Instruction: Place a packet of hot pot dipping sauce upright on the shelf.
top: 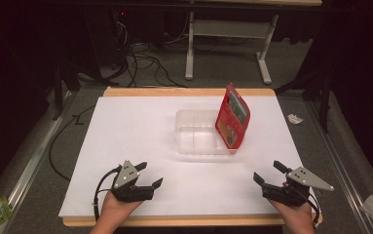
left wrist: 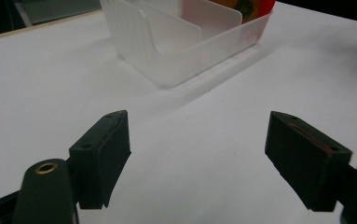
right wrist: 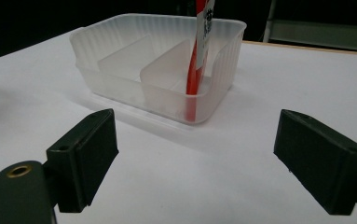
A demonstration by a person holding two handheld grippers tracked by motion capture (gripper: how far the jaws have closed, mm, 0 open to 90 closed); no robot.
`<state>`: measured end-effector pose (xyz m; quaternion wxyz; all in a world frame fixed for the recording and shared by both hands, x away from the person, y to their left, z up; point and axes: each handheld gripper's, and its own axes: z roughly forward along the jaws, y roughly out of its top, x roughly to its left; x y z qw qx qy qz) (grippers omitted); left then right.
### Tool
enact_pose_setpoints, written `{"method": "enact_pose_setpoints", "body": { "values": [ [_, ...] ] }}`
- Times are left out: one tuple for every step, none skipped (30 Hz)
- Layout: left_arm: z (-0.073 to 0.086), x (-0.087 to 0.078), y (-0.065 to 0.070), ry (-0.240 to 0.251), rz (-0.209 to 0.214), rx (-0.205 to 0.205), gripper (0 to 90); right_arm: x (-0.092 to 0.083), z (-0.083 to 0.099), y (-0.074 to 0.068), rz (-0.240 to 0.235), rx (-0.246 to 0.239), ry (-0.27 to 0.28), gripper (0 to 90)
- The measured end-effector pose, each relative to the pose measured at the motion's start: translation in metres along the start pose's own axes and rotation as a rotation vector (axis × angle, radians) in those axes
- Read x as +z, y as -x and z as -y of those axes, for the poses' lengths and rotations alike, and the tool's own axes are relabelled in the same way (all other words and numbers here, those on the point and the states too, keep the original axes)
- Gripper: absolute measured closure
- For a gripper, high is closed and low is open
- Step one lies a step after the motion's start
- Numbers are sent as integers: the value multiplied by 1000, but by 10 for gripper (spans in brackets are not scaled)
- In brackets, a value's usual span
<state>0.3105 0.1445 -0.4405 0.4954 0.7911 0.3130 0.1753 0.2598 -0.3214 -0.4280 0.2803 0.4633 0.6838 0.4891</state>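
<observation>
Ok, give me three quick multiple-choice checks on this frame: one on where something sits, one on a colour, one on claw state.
1. Where is the red packet?
A. flat on the white sheet
B. standing in the clear tray's right end
C. in the left claw

2. What colour is the tray?
A. clear, frosted
B. blue
C. black

3. How do the two claws stand?
A. both shut
B. left shut on the packet
C. both open, holding nothing

Answers: 1 B, the packet leans upright inside the tray. 2 A, its dividers show through the walls. 3 C, the left claw and right claw have jaws apart over bare sheet.
</observation>
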Motion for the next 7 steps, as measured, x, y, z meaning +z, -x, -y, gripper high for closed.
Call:
{"method": "enact_pose_setpoints", "body": {
  "values": [
    [0,0,0,0,0,0,222,0,0,0,0,0,0,136],
    [-1,-2,-2,10,-2,-8,221,1,0,-1,2,1,-2,136],
    [-1,-2,-2,13,-5,-10,219,1,0,-1,-1,-2,-3,136],
    [-1,-2,-2,13,-5,-10,216,1,0,-1,1,1,-5,136],
    [-1,-3,-3,14,-7,-15,212,1,0,-1,3,1,-6,136],
    [-1,-3,-3,12,-7,-16,206,2,0,0,4,2,-3,135],
    [-1,-3,-3,12,-7,-16,200,2,0,0,4,3,-2,135]
  ]
}}
